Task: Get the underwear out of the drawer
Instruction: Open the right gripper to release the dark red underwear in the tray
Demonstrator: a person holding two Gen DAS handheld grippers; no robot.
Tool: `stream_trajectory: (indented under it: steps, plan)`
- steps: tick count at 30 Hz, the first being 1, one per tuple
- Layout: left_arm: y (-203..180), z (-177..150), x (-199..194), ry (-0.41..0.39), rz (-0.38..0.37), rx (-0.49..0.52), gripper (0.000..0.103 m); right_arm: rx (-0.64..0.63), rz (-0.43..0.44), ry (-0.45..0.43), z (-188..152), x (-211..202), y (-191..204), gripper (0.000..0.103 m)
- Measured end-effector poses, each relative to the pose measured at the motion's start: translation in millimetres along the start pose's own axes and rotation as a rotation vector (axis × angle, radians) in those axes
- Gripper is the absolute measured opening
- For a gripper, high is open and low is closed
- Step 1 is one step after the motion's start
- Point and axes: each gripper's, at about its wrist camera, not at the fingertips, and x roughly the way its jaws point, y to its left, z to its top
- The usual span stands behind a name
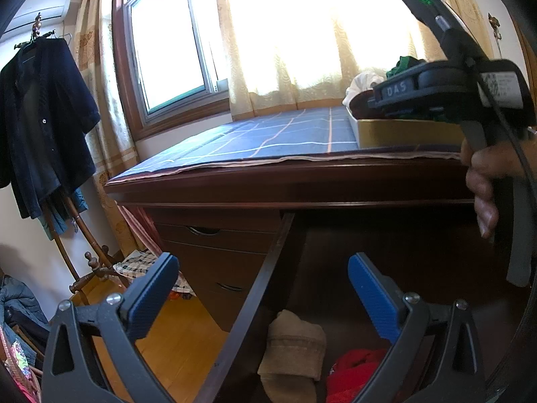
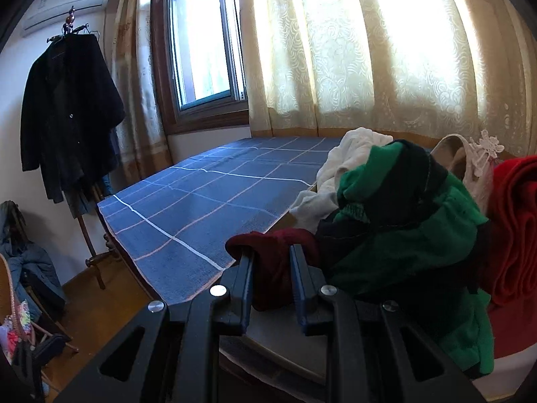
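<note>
- A dark coat [image 2: 68,107] hangs on a stand at the far left, beside the window [image 2: 204,43].
- The left gripper [image 1: 263,288] hovers with its jaws spread wide and nothing between them, above the open drawer [image 1: 258,285]; a tan sock [image 1: 292,352] and red cloth [image 1: 355,369] lie inside.
- The right gripper [image 2: 271,268] is clamped on dark red underwear [image 2: 272,255], over the edge of a box [image 2: 288,346] on the blue checked cloth [image 2: 201,201].
- Green [image 2: 402,252], white [image 2: 352,158] and red [image 2: 517,228] clothes are piled at the right.
</note>
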Motion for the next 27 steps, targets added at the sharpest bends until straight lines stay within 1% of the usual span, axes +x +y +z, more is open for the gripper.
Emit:
stream_trajectory:
  steps: [5,8,10,11,13,15,17,18,21,25,27]
  plan:
    - [-0.1,0.2,-0.2,-0.001,0.002,-0.001,0.103,-0.026,-0.013,-0.009,-3.9,-1.2,2.8,0.023]
    - [-0.1,0.2,-0.4,-0.001,0.002,-0.001,0.103,-0.048,-0.028,-0.03,-8.2,-3.5,6.9,0.023]
    - [-0.5,0.2,-0.4,0.0,0.003,0.002,0.103,-0.074,-0.038,-0.041,-10.4,-5.0,11.0,0.026]
    - [-0.6,0.3,-0.4,0.001,0.003,0.004,0.103,-0.081,-0.039,-0.047,-11.3,-6.2,13.0,0.029]
    - [-0.6,0.4,0.1,0.006,0.002,0.006,0.103,-0.084,-0.02,-0.055,-12.3,-8.8,15.7,0.039]
    - [0.2,0.9,0.1,0.009,-0.002,0.002,0.103,-0.081,-0.021,-0.052,-12.5,-10.6,15.9,0.046]
    - [1.0,1.3,-0.5,0.008,-0.003,-0.002,0.103,-0.062,0.007,-0.035,-11.7,-15.2,13.9,0.061]
    - [1.2,1.3,-0.9,0.007,-0.001,-0.001,0.103,-0.05,0.029,-0.025,-11.7,-18.3,13.4,0.073]
    - [2.0,2.2,0.1,0.007,0.002,0.0,0.103,-0.028,0.068,-0.03,-12.7,-34.7,15.9,0.075]
    - [0.8,2.3,1.1,0.009,0.003,0.0,0.103,-0.025,0.069,-0.032,-18.3,-56.7,16.8,0.075]
    - [0.4,2.4,1.2,0.009,0.004,0.002,0.103,0.001,0.069,-0.036,-21.4,-67.2,12.3,0.075]
